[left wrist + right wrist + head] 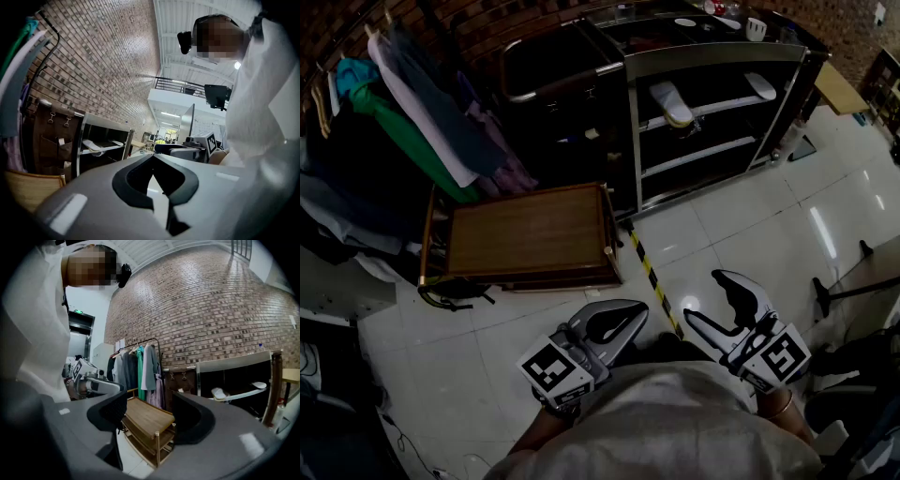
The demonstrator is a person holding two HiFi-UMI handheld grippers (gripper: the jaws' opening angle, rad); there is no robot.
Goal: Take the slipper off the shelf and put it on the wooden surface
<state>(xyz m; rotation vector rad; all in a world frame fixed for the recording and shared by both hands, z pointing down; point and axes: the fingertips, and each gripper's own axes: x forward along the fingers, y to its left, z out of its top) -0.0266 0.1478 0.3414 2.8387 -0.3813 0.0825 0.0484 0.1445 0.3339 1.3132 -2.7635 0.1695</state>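
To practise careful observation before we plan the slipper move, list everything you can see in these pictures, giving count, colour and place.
slippers: two, pale, apart on the shelf's upper tier
shelf: one, black with a metal frame, far side of the room
wooden surface: one, brown, left of the shelf
hanging clothes: several, green, white, purple and dark, on a rail at the left
striped tape: one strip, yellow and black, on the floor
floor: white glossy tiles
brick wall: reddish brown, behind the shelf
left gripper: one, grey, jaws together, empty
right gripper: one, grey, jaws apart, nothing between them
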